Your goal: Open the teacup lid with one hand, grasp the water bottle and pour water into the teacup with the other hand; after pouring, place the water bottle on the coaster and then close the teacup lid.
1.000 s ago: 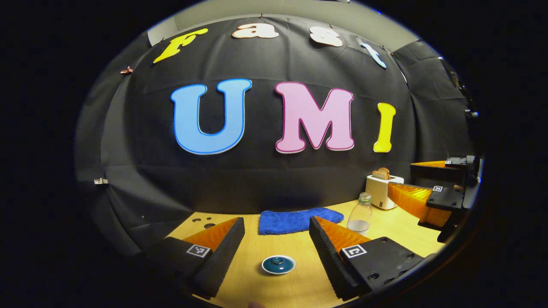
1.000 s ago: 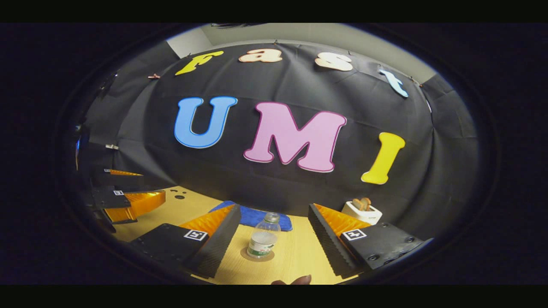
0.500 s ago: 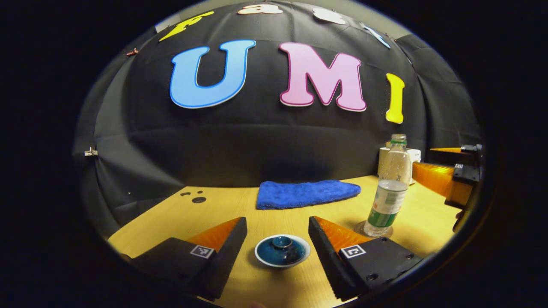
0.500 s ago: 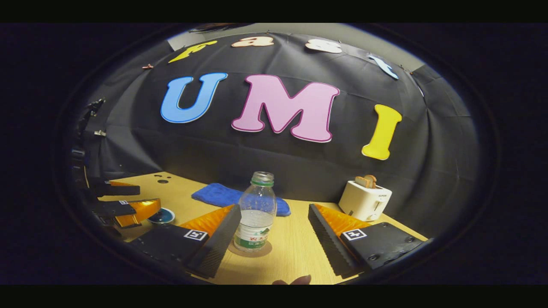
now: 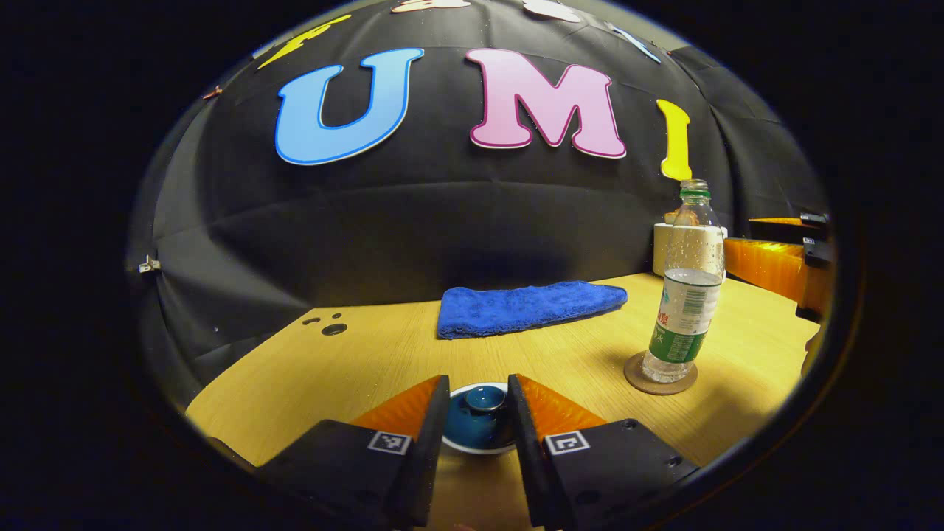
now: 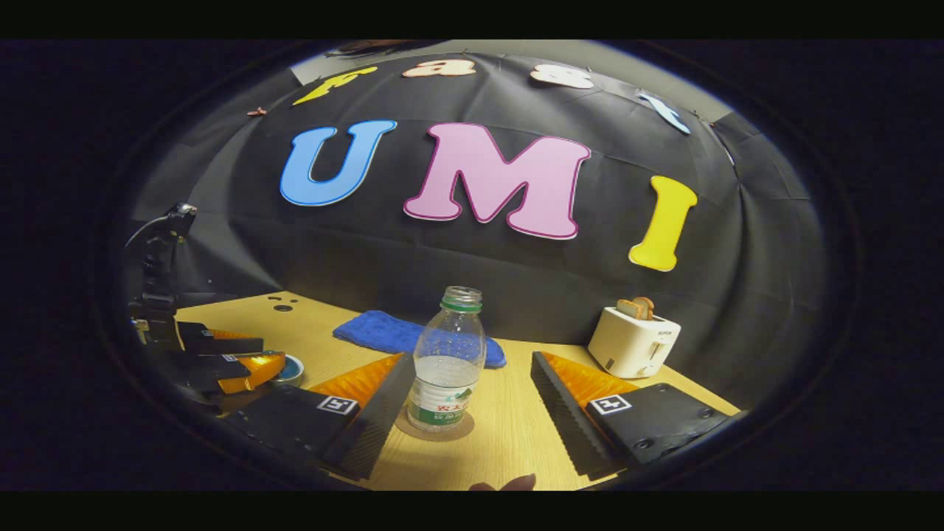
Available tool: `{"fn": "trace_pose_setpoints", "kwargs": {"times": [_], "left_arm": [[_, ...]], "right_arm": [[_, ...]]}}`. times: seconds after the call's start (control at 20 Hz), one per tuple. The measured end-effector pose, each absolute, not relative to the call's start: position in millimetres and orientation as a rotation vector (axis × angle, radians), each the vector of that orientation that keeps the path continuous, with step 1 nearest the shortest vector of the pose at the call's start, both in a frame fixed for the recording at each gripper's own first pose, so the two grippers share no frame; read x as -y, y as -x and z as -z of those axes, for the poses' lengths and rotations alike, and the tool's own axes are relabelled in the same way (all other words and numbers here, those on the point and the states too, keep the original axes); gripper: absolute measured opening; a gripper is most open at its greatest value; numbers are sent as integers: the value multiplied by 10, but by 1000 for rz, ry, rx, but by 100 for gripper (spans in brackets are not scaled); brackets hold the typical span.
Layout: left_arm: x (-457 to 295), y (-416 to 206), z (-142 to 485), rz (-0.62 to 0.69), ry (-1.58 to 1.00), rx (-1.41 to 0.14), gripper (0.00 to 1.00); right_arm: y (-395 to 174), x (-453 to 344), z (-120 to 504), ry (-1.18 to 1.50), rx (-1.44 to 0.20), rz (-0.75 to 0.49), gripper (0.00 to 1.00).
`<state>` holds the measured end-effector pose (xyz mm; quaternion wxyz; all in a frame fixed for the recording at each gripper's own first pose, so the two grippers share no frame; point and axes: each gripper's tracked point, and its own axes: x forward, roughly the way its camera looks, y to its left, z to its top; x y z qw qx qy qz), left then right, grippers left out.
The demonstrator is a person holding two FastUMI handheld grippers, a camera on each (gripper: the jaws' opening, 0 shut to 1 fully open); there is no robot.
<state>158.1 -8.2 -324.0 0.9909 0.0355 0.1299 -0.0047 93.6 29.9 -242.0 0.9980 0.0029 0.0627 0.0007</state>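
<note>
A dark blue teacup lid with a round knob sits on the white-rimmed teacup. My left gripper is low over it, its fingers drawn in close on either side of the knob, a thin gap still showing. The right gripper view shows that left gripper with the teacup at its tips. A clear water bottle, uncapped and part full, stands upright on a round coaster. My right gripper is open, the bottle just ahead between its fingers. The left gripper view has the bottle and right gripper at right.
A folded blue towel lies at the back of the wooden table. A white toaster with toast stands at the back right, behind the bottle. Small holes mark the table's far left. A fingertip shows at the bottom edge.
My left gripper came down to the teacup and its fingers narrowed around the lid's knob. My right gripper dropped toward the table and drew near the bottle, staying open.
</note>
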Motion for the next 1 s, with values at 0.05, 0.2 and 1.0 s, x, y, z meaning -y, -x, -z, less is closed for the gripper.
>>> {"fn": "trace_pose_setpoints", "kwargs": {"times": [0.05,0.2,1.0], "left_arm": [[103,-1595,3262,17,-78,-264,48],[123,-1617,3281,12,-99,-274,37],[-118,-1315,2676,-41,-54,-207,32]], "right_arm": [[-935,-294,2430,-5,-126,0,98],[-930,-282,2453,-12,-130,5,98],[-1169,-504,2728,-65,-161,-47,98]]}}
